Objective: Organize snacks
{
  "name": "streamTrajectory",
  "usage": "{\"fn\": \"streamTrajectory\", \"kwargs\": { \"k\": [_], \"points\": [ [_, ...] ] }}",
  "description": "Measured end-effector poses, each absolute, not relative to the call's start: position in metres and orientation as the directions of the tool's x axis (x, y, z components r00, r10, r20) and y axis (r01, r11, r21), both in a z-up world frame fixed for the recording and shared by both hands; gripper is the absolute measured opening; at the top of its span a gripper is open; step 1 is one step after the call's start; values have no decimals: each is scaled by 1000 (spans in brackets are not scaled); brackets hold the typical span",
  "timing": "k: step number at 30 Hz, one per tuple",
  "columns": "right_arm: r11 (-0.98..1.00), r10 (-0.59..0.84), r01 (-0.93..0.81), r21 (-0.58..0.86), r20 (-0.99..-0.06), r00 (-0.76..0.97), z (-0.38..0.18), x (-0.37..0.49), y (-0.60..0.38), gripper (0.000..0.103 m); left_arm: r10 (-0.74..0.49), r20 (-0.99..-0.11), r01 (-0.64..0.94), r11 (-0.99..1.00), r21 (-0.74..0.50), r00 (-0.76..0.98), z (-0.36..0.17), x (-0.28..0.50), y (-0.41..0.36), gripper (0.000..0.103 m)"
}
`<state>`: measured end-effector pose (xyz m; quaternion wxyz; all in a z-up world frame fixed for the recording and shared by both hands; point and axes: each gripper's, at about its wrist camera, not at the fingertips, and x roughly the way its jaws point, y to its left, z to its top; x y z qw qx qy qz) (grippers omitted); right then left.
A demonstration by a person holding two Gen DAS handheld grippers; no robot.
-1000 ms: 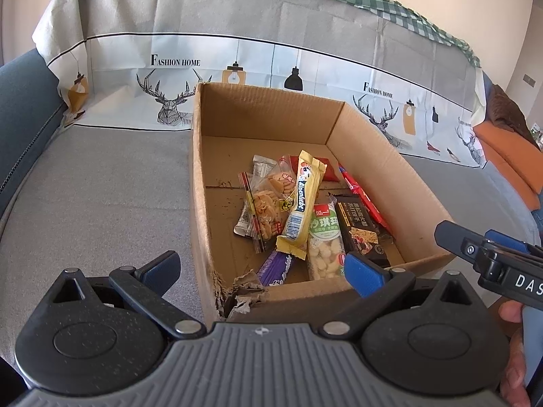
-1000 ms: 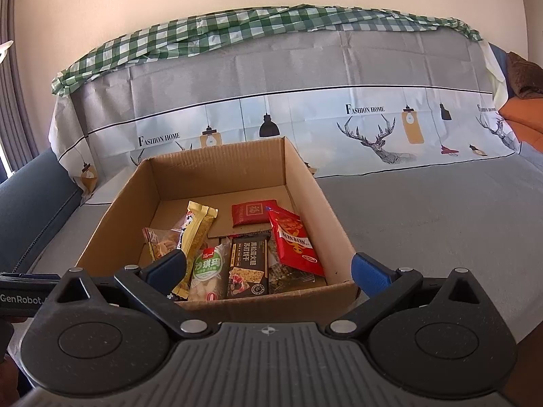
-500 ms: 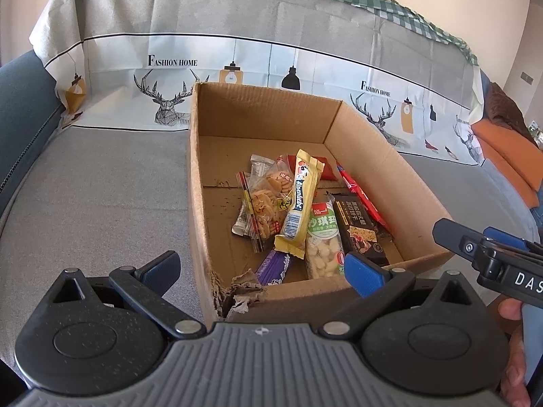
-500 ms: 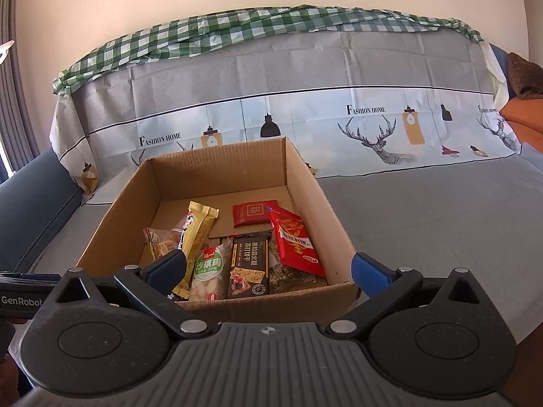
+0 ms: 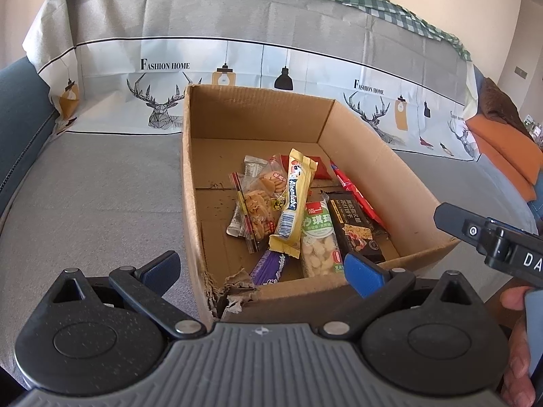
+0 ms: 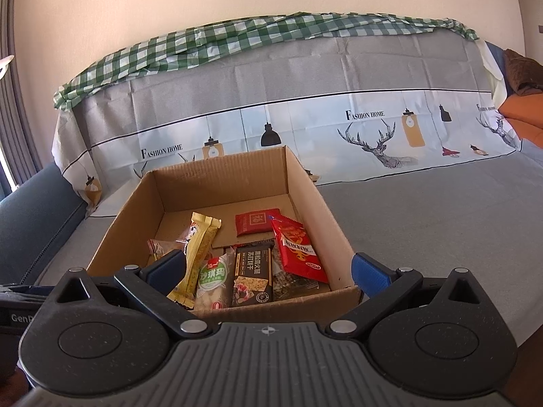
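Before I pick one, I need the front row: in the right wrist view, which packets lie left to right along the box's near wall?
Yellow long wafer bar → green-and-white nut packet → black cracker packet → red flat snack pouch.

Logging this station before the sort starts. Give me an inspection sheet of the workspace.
Surface: grey cloth spread under everything.
Job's things: cardboard box, near corner torn; inside, yellow bar, black cracker pack, red packet, green-label pack, purple wrapper.
Clutter: nothing seen.
Grippers: left claw open, empty; right claw open, empty.
Cables: nothing seen.
Surroundings: deer-print cover, green checked cloth, orange cushion.
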<state>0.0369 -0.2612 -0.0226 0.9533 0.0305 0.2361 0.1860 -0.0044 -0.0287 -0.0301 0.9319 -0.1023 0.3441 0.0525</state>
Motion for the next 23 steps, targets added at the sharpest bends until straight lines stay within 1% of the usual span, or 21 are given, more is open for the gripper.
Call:
{"fn": "streamTrajectory", "kwargs": {
  "k": [14, 23],
  "points": [
    [928, 371, -343, 147, -441, 817, -26, 47, -262, 102, 16, -662, -160, 975, -158, 749, -34, 3, -30, 103],
    [931, 366, -330, 159, -419, 831, -28, 52, -269, 102, 14, -652, -147, 978, -150, 758, -33, 8, -31, 103]
  ]
}}
